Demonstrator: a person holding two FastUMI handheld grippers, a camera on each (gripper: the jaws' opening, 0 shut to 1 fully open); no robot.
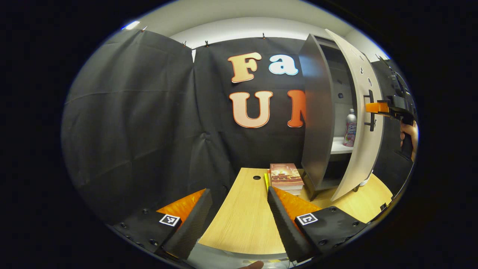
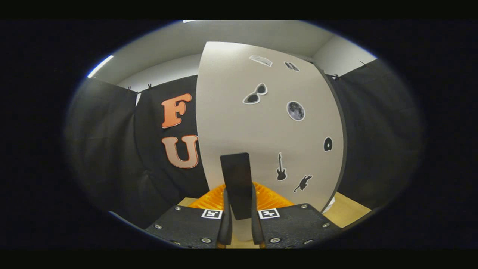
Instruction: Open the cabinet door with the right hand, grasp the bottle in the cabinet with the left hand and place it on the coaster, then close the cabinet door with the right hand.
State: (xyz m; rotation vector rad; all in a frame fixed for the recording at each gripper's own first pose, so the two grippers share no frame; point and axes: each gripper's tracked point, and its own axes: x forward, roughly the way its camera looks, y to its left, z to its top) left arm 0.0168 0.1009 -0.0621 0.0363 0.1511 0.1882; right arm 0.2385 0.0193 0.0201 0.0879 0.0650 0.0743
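A grey cabinet [image 1: 317,112] stands at the back right of the wooden table [image 1: 242,224], and its pale door [image 1: 354,157] is swung partly open. Inside, a pink-and-white bottle [image 1: 350,128] stands upright on a white shelf. In the left gripper view my right gripper [image 1: 377,107] is at the door's black handle [image 1: 370,110], held by a hand. In the right gripper view the handle [image 2: 236,179] sits between the fingers of my right gripper [image 2: 239,191], which is shut on it, in front of the sticker-covered door [image 2: 261,130]. My left gripper [image 1: 239,191] hovers open over the table, well short of the cabinet.
A stack of books [image 1: 285,175] lies on the table just left of the cabinet's foot. A small white object [image 1: 364,183] peeks out below the door's lower edge. Black cloth walls close in the left and back.
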